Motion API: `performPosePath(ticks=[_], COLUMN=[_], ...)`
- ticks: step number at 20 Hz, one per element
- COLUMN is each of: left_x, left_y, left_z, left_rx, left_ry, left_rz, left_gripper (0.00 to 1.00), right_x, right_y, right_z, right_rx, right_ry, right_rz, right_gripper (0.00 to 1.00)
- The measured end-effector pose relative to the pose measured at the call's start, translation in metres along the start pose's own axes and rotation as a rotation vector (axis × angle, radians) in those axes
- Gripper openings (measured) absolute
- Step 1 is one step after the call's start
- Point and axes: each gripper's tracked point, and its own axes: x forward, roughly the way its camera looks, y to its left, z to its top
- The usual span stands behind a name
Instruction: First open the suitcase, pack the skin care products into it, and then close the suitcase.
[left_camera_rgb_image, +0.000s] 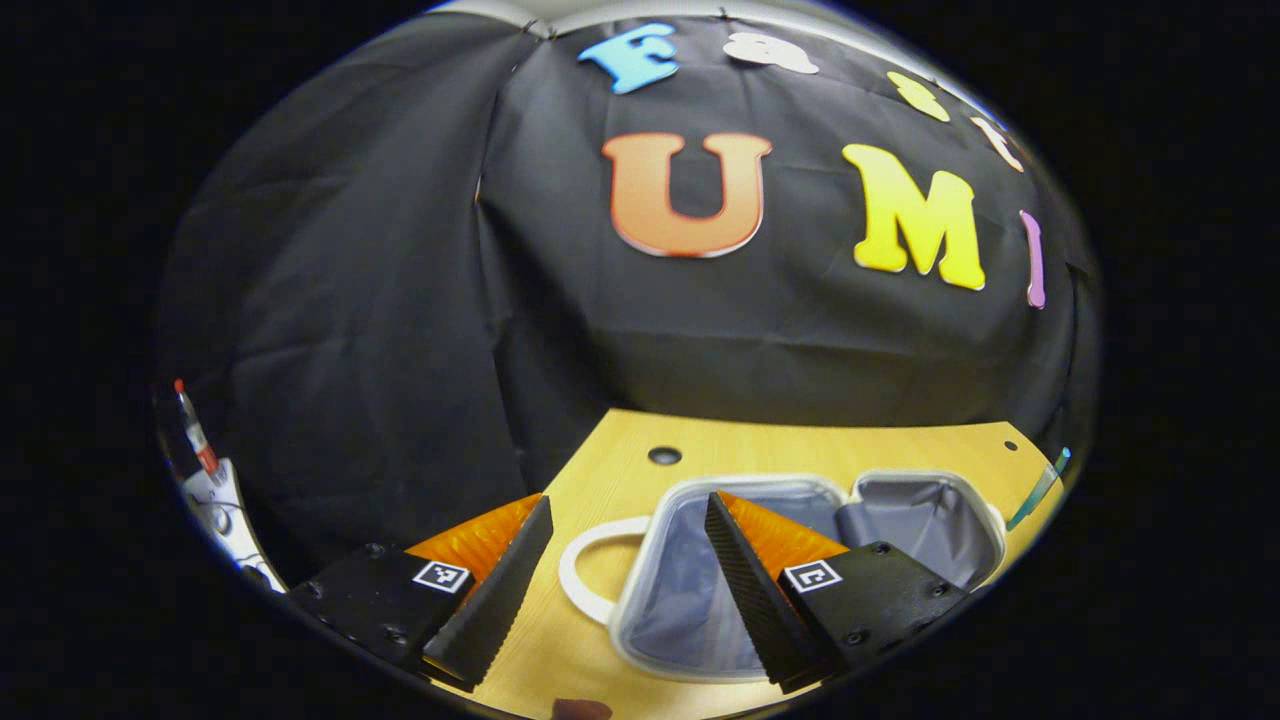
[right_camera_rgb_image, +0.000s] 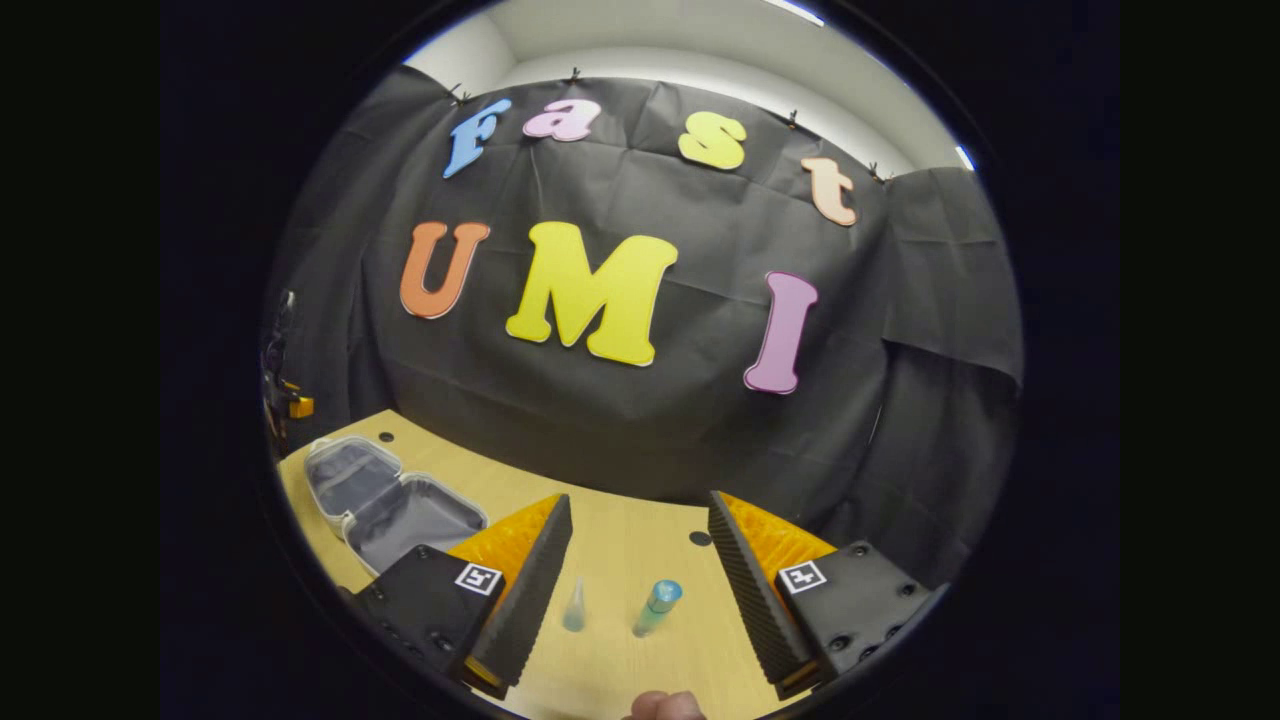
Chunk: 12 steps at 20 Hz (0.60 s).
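Suitcase (right_camera_rgb_image: 390, 500): lies open on desk (right_camera_rgb_image: 620, 560). Right gripper (right_camera_rgb_image: 640, 570): fingers apart; centre them on bottle (right_camera_rgb_image: 657, 606), then close gently.

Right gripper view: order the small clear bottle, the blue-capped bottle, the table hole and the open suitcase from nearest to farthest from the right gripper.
1. Small clear bottle and blue-capped bottle: both stand between the right gripper jaws, too close to call.
2. Table hole: just ahead, right of centre.
3. Suitcase: lies open, far left on the table.
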Motion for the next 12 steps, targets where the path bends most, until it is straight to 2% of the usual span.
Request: performPosePath(ticks=[2,7,12], left_x=[-0.023,-0.075,-0.112], left_y=[-0.038,-0.145,-0.248], left_z=[0.028,0.058,0.066], left_rx=[0.018,0.037,0.022], left_ry=[-0.055,-0.110,-0.147], left_rz=[-0.014,-0.069,-0.140], left_gripper=[0.98,0.98,0.97], right_x=[0.003,0.007,0.010], right_y=[-0.009,-0.035,-0.067], right_z=[-0.005,-0.025,-0.045], right_rx=[0.029,0.087,0.116], right_ry=[0.002,0.012,0.027], right_rz=[0.001,0.011,0.021], right_gripper=[0.82,0.82,0.82])
